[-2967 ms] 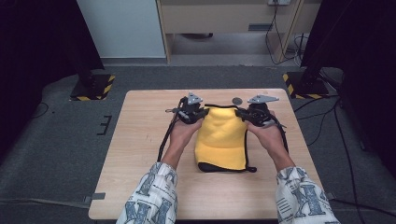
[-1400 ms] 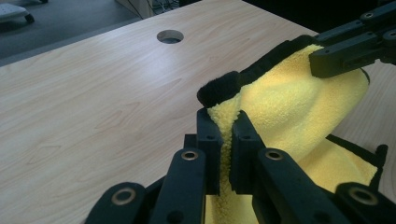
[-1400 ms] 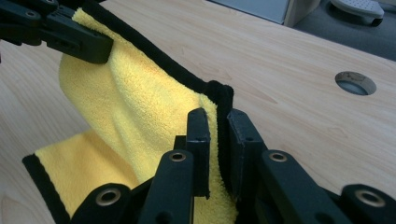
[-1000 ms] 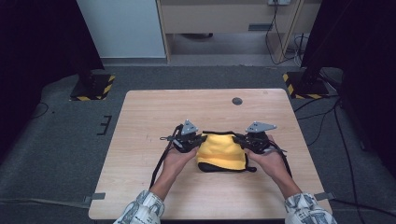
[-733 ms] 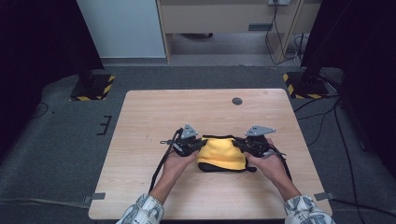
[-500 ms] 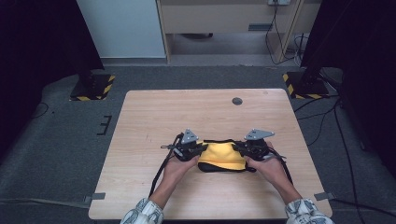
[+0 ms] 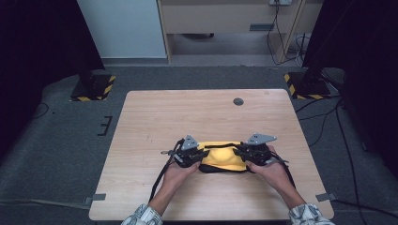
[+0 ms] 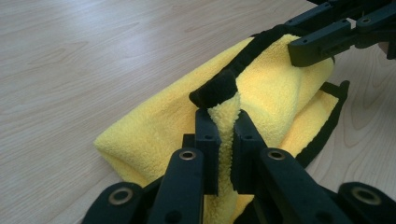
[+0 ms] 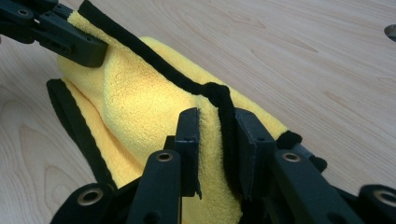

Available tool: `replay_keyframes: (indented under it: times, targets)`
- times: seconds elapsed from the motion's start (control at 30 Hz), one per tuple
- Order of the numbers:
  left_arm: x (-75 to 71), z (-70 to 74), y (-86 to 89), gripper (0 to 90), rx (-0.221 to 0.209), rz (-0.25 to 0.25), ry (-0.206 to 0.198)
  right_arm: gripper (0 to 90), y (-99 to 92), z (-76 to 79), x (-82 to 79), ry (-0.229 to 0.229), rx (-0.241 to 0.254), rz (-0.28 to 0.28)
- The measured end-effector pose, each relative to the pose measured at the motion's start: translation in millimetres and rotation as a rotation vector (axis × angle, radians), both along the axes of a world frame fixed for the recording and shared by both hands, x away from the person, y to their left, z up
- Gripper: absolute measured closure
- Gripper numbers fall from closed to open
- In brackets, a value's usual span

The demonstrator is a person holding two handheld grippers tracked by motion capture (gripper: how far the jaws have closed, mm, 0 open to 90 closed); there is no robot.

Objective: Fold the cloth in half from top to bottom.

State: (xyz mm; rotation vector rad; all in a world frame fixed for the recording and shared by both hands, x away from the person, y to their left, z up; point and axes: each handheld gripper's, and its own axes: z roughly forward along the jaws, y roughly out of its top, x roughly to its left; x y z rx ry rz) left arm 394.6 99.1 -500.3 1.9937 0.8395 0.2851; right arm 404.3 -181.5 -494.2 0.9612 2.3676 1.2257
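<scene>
The high view is evenly lit over the table (image 7: 155,122), whose pale wood reads bright, while both sides of the room fall off into near-black. Shadows under the hands are short and soft – the light seems to come from overhead. The picture is slightly soft throughout, with fine detail smeared. In the left gripper view a broad pale sheen lies across the wood at the upper left, and the grain there is washed out. The yellow cloth (image 8: 275,88) is saturated and its pile fairly crisp mid-frame, while the black jaws at the bottom edge are large and a little soft. The right gripper view is similar – bright, diffuse, with faint shadow beside the cloth.
</scene>
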Motion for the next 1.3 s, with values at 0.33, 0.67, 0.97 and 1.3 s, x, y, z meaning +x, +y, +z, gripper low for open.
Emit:
replay_keyframes:
  times: [0.33, 0.67, 0.97, 1.3]
  targets:
    - [-6.6, -4.8, 2.2, 83.0, -0.016, -0.021, 0.012, 66.9, -5.8, 2.6, -11.9, -0.004, 0.015, 0.002]
    - [-10.3, -7.8, 4.1, 83.0, -0.021, -0.039, 0.006, 63.2, -8.4, 4.9, -19.5, -0.001, 0.036, 0.006]
    - [-12.7, -9.6, 5.7, 82.6, -0.020, -0.055, -0.007, 58.9, -9.8, 12.0, -20.3, 0.001, 0.052, 0.006]
    - [-15.4, -10.5, 5.0, 82.5, -0.018, -0.071, -0.020, 57.4, -9.7, 29.0, -12.8, -0.014, 0.082, -0.009]
